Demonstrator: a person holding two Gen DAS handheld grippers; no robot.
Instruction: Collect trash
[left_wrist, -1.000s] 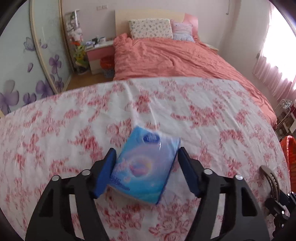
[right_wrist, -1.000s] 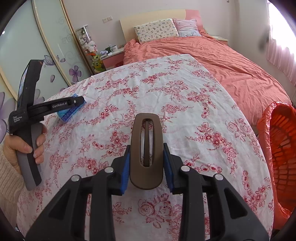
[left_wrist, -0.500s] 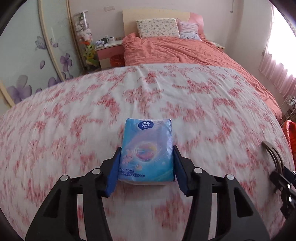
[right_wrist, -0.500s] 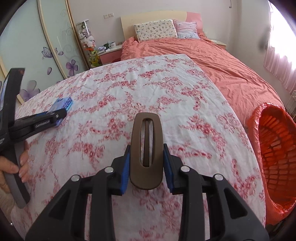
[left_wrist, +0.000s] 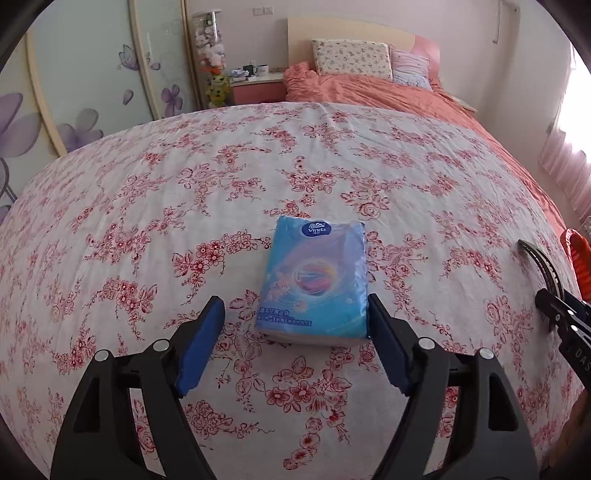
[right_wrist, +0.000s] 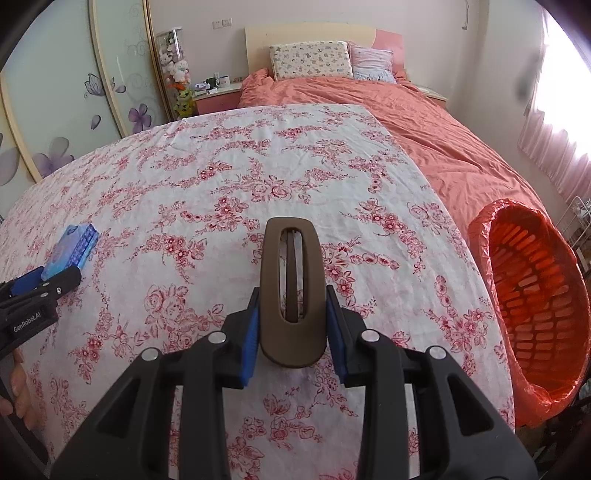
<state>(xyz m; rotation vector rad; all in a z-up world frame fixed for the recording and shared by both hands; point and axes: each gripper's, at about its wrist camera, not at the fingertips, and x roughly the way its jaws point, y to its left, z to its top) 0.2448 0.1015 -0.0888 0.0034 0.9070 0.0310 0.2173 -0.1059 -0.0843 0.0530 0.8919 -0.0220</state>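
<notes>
A blue tissue pack (left_wrist: 315, 278) lies flat on the floral cloth of the table (left_wrist: 147, 221). My left gripper (left_wrist: 295, 332) is open, its fingers spread either side of the pack's near end, the right pad touching it. The pack also shows in the right wrist view (right_wrist: 72, 249) at far left. My right gripper (right_wrist: 291, 325) is shut on a brown hair clip (right_wrist: 291, 291), held above the table. The clip shows edge-on in the left wrist view (left_wrist: 541, 264). An orange basket (right_wrist: 535, 306) lined with a red bag stands right of the table.
A bed with a coral duvet (right_wrist: 424, 122) lies beyond the table. A nightstand (right_wrist: 218, 96) with mugs and a shelf of plush toys (right_wrist: 175, 70) stand at the back. Wardrobe doors (right_wrist: 74, 92) with purple flowers are on the left.
My left gripper has opened and let go of the tissue pack, which now rests on the cloth. My right gripper has swung right with the clip, bringing the basket further into view.
</notes>
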